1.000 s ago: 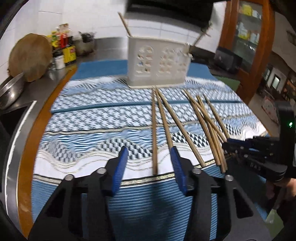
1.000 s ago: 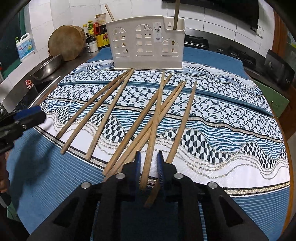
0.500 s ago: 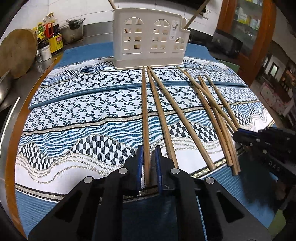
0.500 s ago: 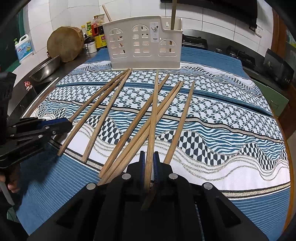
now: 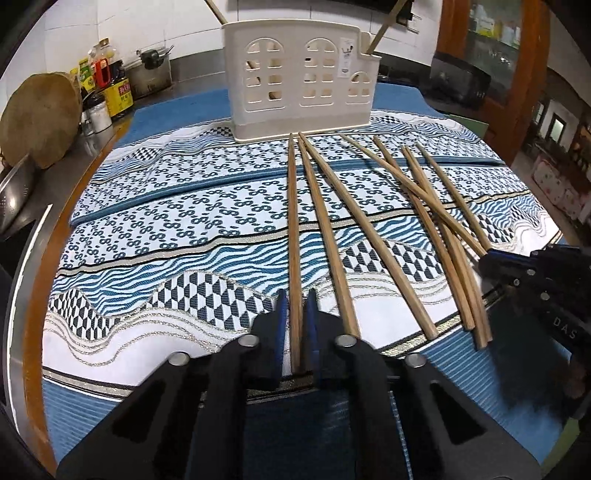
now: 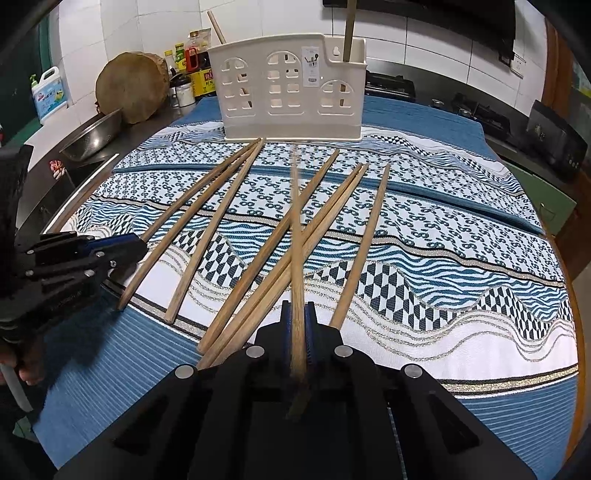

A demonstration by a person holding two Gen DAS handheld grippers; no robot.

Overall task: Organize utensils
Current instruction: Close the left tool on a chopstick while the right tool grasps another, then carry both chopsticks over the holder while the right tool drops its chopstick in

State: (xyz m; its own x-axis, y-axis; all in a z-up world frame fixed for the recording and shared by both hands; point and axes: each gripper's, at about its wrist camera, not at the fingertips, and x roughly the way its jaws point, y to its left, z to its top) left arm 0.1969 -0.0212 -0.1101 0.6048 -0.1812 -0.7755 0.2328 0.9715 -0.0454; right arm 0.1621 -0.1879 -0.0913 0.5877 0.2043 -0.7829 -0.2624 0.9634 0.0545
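**Left wrist view: both tools clamped on a chopstick each**

Left wrist view has my left tool (image 5: 295, 325) clenched on the leftmost chopstick (image 5: 293, 229), blue pads squeezing its near end from both sides. That stick lies flat on the patterned cloth (image 5: 166, 221) and runs straight away toward the white holder (image 5: 299, 81), its far tip almost at the holder's base. Two more chopsticks (image 5: 332, 236) lie just to its right, fanning out from nearly the same spot by the holder. Further right is a crossed cluster of four (image 5: 439, 225), and my right tool (image 5: 491, 260) sits at the near end of that bunch.

From the right wrist view, my right tool (image 6: 297, 325) is gripped tight on one chopstick (image 6: 296, 236) too. This one is tilted up off the cloth (image 6: 443, 236), its far end blurred and lifted over the others, and it crosses above two sticks (image 6: 317, 229) lying side by side. One more (image 6: 364, 243) lies alone on the right. My left tool (image 6: 136, 249) shows at the left edge, closed on the end of its stick.

The holder (image 6: 288, 92) stands upright at the far side of the cloth on the tabletop, with a couple of chopsticks (image 6: 349, 29) already poking out the top. A round wooden block (image 6: 129, 85) and bottles (image 6: 192, 62) sit behind it on the left.
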